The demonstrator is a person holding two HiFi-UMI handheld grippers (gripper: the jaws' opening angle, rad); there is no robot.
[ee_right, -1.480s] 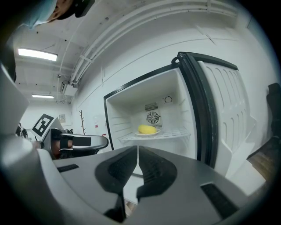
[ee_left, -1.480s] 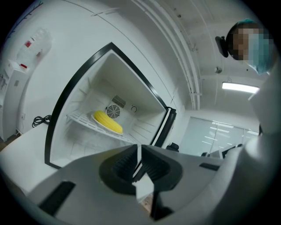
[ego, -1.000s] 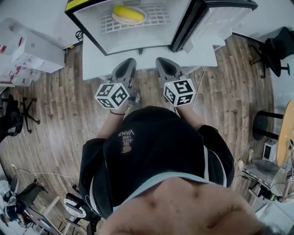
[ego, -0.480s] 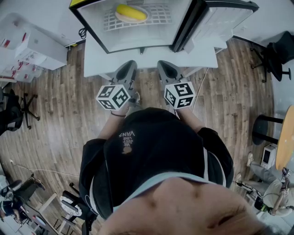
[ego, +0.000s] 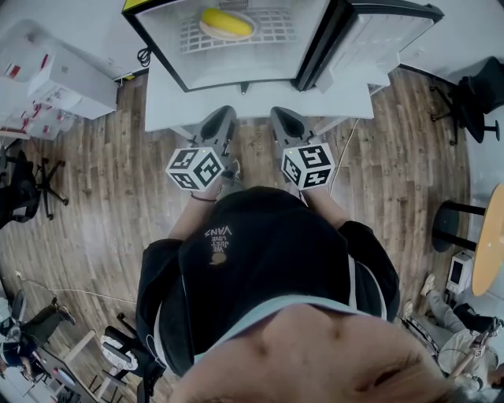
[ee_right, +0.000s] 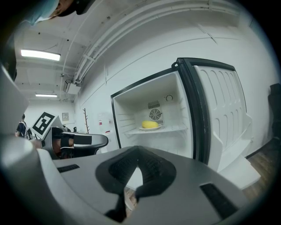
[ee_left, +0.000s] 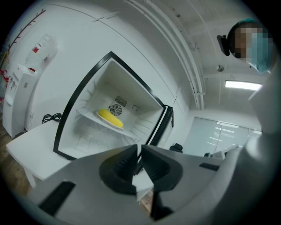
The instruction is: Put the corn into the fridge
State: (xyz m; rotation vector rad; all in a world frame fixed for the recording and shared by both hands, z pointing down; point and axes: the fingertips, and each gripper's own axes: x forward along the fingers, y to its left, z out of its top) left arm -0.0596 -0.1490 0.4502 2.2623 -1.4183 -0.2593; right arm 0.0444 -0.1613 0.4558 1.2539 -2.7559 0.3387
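You kept your left gripper (ee_left: 138,148) and right gripper (ee_right: 137,151) closed on nothing before the open fridge (ego: 236,69); the corn (ego: 225,22) lay on its upper shelf (ego: 268,31)

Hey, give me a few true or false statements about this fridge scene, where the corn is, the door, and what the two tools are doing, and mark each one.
1. The corn lies inside the fridge. True.
2. The fridge door is shut. False: it stands swung open at the fridge's right side.
3. The right tool holds the corn. False: its jaws are together with nothing between them.
4. The left tool is shut and empty. True.
5. The fridge stands directly on the wooden floor. False: it sits on a white table.
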